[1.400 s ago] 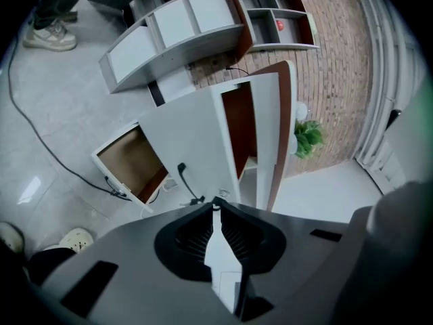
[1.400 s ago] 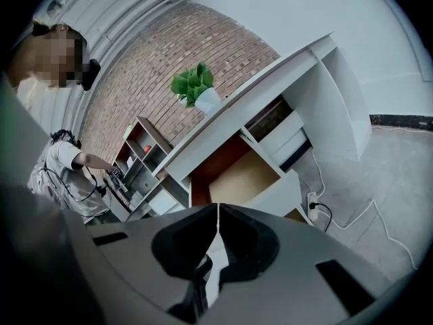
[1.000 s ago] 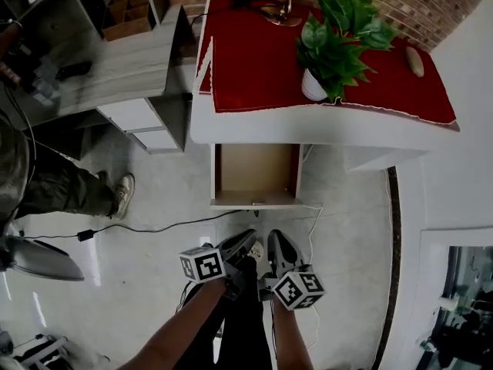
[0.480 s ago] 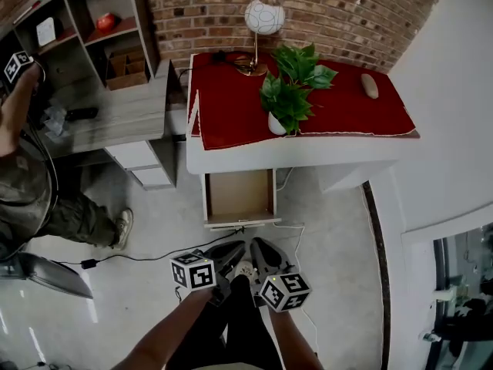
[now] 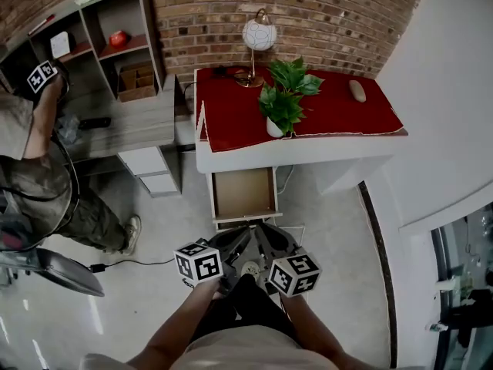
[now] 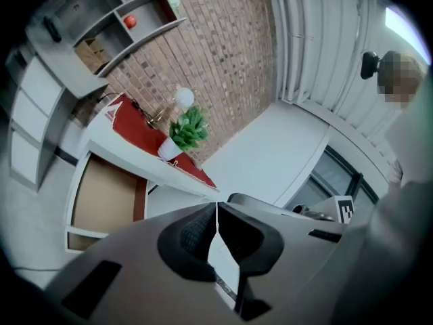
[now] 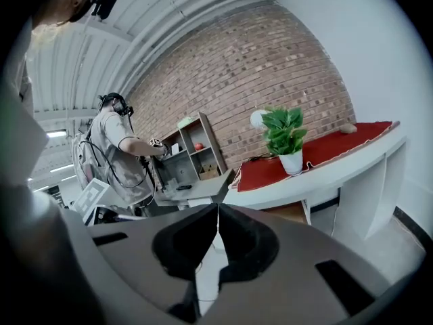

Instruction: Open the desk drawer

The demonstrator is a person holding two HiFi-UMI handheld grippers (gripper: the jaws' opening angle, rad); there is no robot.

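Two tools sit low at bottom centre, left gripper and right gripper, each with jaws together on nothing. They seem idle because the drawer, just above them under the desk, already stands pulled out.

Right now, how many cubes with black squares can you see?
3. The left cube on the left gripper, the right cube on the right gripper, low in the head view; a third cube on another person's hand by the shelves. More may be hidden.
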